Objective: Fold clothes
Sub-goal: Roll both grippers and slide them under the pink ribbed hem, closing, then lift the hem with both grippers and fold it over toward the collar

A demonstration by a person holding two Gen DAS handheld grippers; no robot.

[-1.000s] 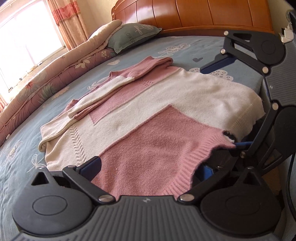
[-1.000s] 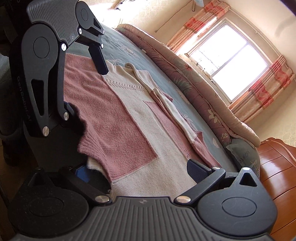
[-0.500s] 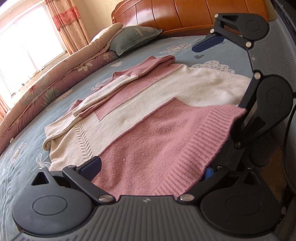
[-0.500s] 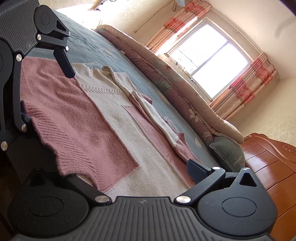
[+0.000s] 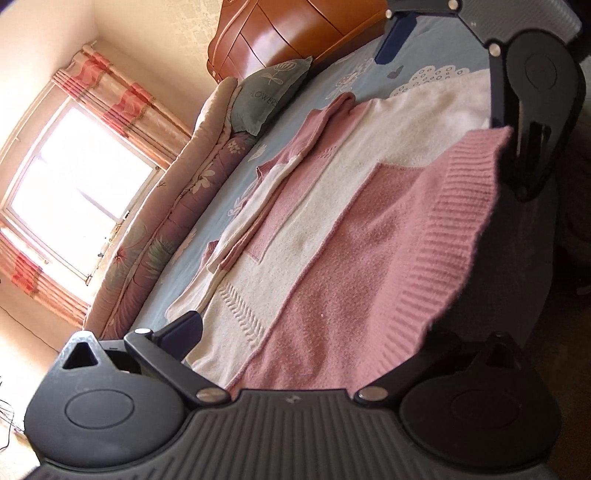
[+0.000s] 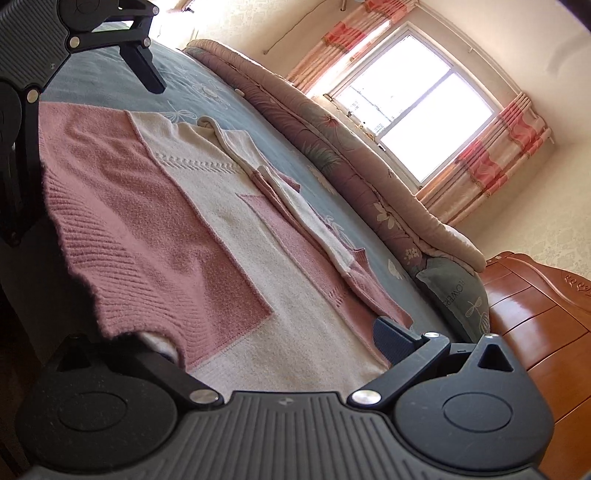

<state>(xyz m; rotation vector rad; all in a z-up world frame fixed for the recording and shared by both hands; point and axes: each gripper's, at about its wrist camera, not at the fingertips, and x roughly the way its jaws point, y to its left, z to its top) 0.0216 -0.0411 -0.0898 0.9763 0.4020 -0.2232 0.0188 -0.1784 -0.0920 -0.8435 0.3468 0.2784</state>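
Pink-and-cream sweater [image 5: 332, 206] lies on the bed [image 5: 236, 192], both grippers' fingers spread at its hem

The pink ribbed hem of the sweater [image 5: 454, 236] covers one finger of the left hand-held gripper [image 5: 314, 354], so its grip cannot be judged. One finger of the right hand-held gripper [image 6: 266, 343] is hidden likewise. The wooden headboard [image 5: 280, 33] is cut off by the frame's top edge. Beyond the window [image 6: 413, 96] everything is washed out.

My left gripper [image 5: 314, 343] and right gripper [image 6: 284, 354] are matte black: ribbed bodies, round pivot discs, silver screws, dark-blue pads [image 5: 181, 330].
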